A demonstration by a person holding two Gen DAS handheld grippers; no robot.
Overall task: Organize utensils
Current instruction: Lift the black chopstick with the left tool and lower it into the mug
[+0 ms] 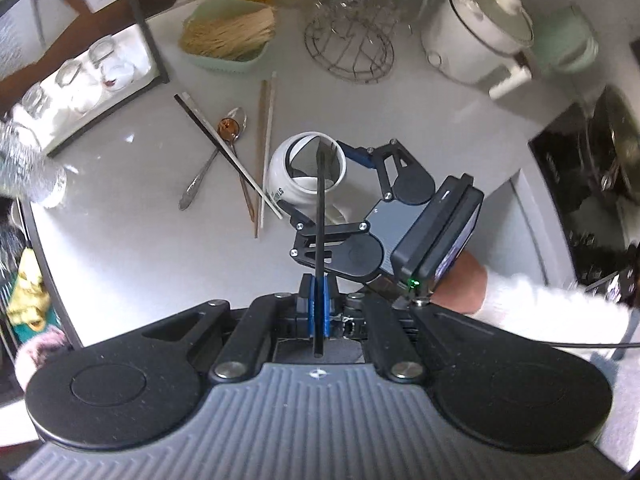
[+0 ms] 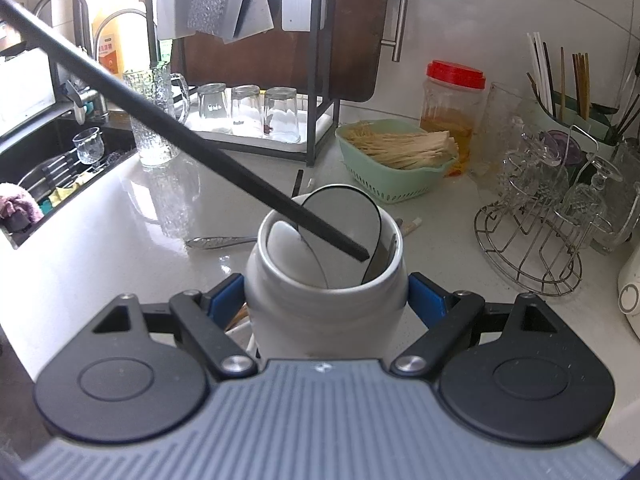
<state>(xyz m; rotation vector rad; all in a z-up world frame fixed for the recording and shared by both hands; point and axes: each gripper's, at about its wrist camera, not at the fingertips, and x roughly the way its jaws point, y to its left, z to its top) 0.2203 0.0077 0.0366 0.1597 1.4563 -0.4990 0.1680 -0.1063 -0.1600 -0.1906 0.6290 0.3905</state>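
My left gripper (image 1: 318, 300) is shut on a black chopstick (image 1: 320, 220) that runs forward from the blue pads; its far tip hangs over the mouth of a white ceramic jar (image 1: 294, 184). My right gripper (image 2: 326, 300) is shut on that jar (image 2: 326, 304), one finger on each side. In the right wrist view the chopstick (image 2: 180, 136) slants down from the upper left, its tip just inside the rim beside flat white utensils. Loose chopsticks (image 1: 266, 148) and two spoons (image 1: 208, 168) lie crossed on the counter left of the jar.
A green basket of noodles (image 1: 228, 36), a wire rack with glasses (image 1: 350, 48) and a rice cooker (image 1: 476, 28) line the back. A tray of upturned glasses (image 1: 80, 80) stands at the left, a black stove (image 1: 580, 168) at the right, a sink (image 2: 48, 168) beyond the counter edge.
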